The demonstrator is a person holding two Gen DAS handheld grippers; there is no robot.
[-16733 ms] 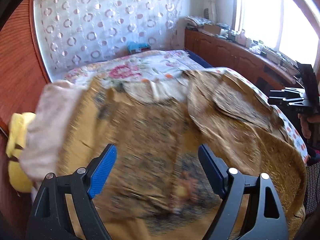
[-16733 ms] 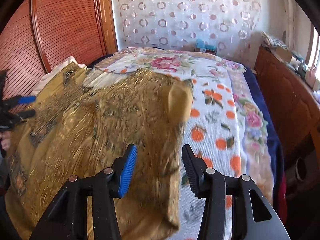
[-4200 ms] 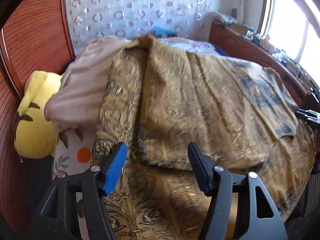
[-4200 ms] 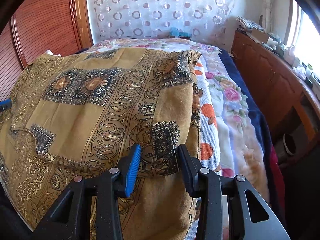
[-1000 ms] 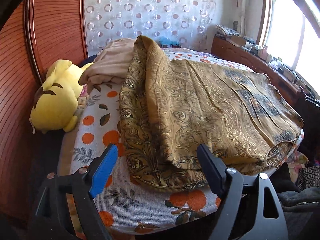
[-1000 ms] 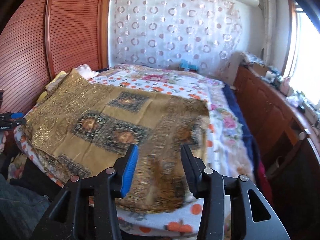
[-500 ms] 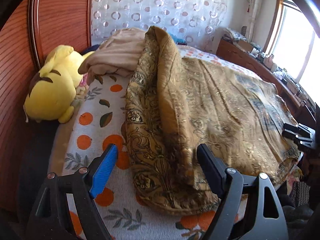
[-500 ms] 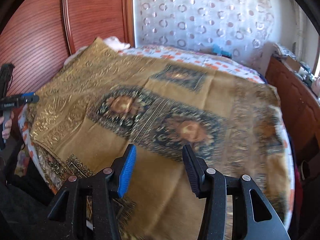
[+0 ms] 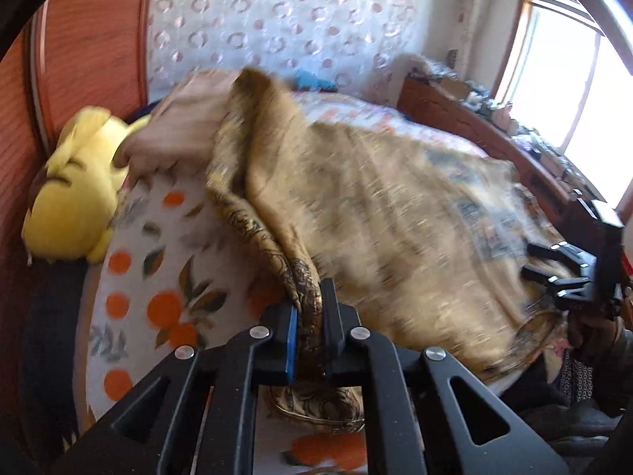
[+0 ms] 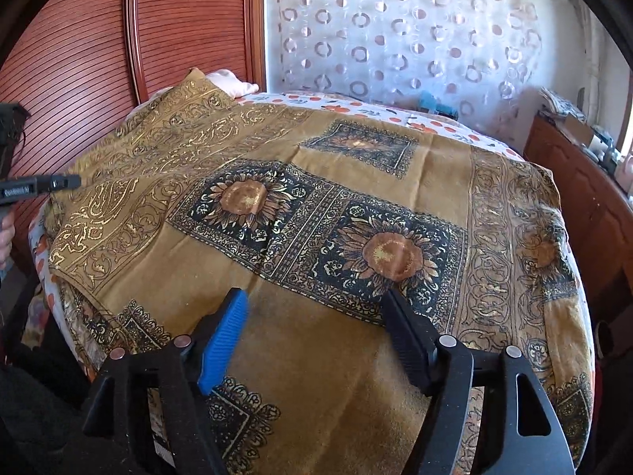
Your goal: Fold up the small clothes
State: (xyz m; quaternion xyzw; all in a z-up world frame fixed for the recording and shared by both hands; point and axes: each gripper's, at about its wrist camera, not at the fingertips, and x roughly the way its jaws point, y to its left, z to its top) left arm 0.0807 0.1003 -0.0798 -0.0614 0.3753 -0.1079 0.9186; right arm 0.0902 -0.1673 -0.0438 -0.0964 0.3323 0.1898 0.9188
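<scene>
The patterned golden cloth [image 10: 316, 237] lies spread over the bed [image 9: 158, 277], folded at least once, with doubled edges showing along its near side. It looks thin, soft and limp: light to lift, quick to sag and slide out of line, with no stiffness to keep a crease. I judge the best holds to be on corners and on doubled edges, where the layers can be pinched together.

The left gripper [image 9: 308, 316] has just closed its jaws and now pinches a bunched corner of the cloth between its pads; from there the fabric runs off toward 1 o'clock in the left wrist view, past a yellow plush toy [image 9: 75, 202] at 10 o'clock and a beige garment [image 9: 182, 134] at 11.

The right gripper [image 10: 316, 340] has just been opening; its jaws stand wide and grip nothing, poised just over the cloth's plain middle. The nearest free edge appears to lie toward 6 o'clock, below it.
</scene>
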